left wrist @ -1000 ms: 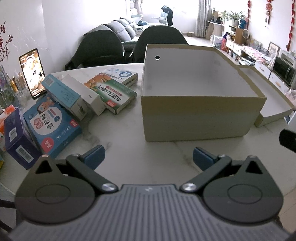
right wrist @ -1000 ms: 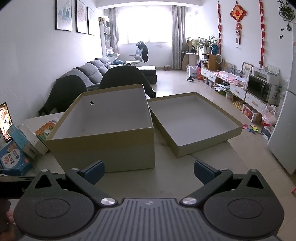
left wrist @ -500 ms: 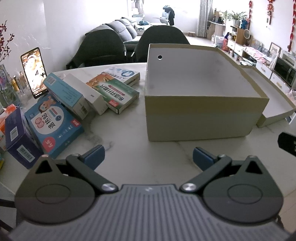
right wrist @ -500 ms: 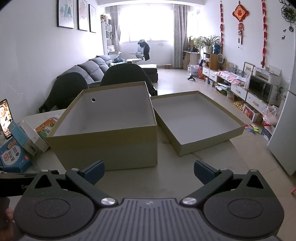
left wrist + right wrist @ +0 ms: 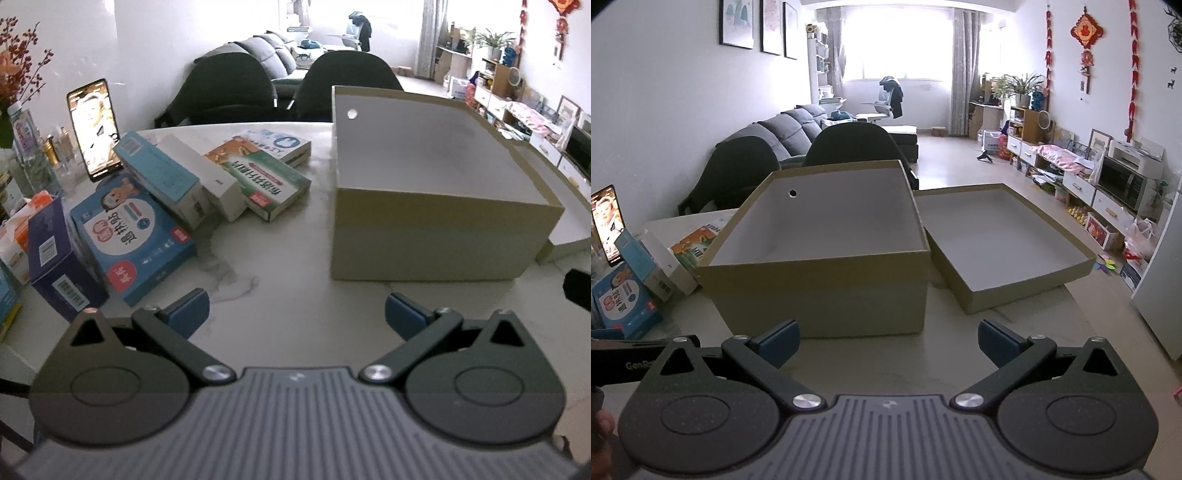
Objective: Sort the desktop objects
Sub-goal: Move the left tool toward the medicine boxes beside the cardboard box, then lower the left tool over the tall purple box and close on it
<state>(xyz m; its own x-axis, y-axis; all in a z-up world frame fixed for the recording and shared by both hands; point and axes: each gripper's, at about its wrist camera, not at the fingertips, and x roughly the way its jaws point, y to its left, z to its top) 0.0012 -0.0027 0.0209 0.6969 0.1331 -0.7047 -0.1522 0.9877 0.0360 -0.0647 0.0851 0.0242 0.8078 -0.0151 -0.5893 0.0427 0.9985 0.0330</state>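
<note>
Daylight floods through a curtained window (image 5: 897, 48) at the far end of a long living room with white walls and a pale floor (image 5: 960, 155). A grey sofa (image 5: 786, 129) lines the left wall beneath framed pictures (image 5: 759, 26); low white cabinets (image 5: 1082, 184) run along the right, under red hanging ornaments (image 5: 1086, 33).

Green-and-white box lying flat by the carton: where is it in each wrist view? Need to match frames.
Left wrist: green box sits centre-left, flat on the table, just left of the carton.
Right wrist: only a corner of the green box shows at mid-left, mostly hidden behind the carton's left wall.
Shared landmark: the phone standing lit at far left in both.
</note>
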